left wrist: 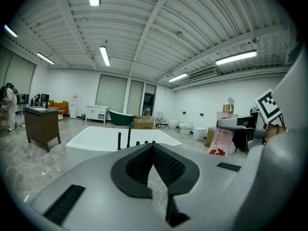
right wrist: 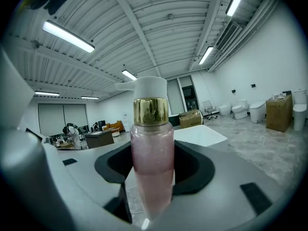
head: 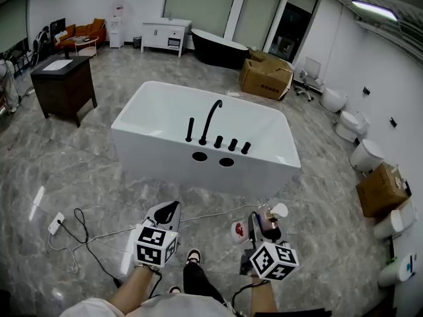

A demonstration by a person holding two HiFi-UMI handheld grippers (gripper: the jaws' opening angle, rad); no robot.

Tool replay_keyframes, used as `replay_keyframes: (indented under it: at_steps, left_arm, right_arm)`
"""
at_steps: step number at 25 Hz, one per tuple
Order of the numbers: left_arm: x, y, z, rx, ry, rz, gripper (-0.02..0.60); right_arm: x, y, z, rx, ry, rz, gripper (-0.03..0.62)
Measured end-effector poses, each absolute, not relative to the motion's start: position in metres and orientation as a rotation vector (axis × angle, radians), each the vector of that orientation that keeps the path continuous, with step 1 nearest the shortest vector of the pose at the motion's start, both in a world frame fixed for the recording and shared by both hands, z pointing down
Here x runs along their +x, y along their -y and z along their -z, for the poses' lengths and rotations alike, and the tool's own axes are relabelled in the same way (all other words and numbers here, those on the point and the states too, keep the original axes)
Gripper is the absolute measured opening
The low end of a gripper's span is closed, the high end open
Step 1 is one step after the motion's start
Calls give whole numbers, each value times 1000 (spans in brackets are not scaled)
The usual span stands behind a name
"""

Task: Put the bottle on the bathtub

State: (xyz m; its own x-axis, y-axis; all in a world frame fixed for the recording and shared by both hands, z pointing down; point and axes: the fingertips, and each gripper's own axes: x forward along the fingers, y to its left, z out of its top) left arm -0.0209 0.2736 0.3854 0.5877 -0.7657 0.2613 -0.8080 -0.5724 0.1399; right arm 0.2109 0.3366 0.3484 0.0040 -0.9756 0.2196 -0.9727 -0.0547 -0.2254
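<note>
A clear pink pump bottle (right wrist: 152, 167) with a gold collar and white pump head stands upright between the pads of my right gripper (right wrist: 153, 174), which is shut on it. From the head view the bottle (head: 270, 219) and right gripper (head: 263, 233) sit low right, short of the white bathtub (head: 165, 152). The tub has a black faucet and handles (head: 213, 125) on its near rim. My left gripper (head: 168, 212) is low left, jaws shut with nothing between them (left wrist: 153, 153). The left gripper view shows the tub (left wrist: 96, 141) ahead and the bottle (left wrist: 228, 113) at right.
White cables (head: 79, 233) trail over the grey marble floor near my feet. A dark wooden vanity (head: 63, 84) stands at left, cardboard boxes (head: 266, 76) behind the tub, toilets (head: 365, 154) along the right wall. A person (left wrist: 8, 107) stands far left.
</note>
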Motion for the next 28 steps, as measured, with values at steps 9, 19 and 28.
replay_keyframes:
  at_steps: [9,19,28]
  left_arm:
    - [-13,-226,-386,2559,1309,-231,15]
    - [7,-158,-392,2546,1321,-241,15]
    - [36,-98,-396,2540,1322,-283,15]
  right_arm:
    - [224,-289,-348,-2225,-2164,499,239]
    - [242,-213,-352,-2200,-2201,508,239]
    - [273,-151,-358,-2189,-2206,541,239]
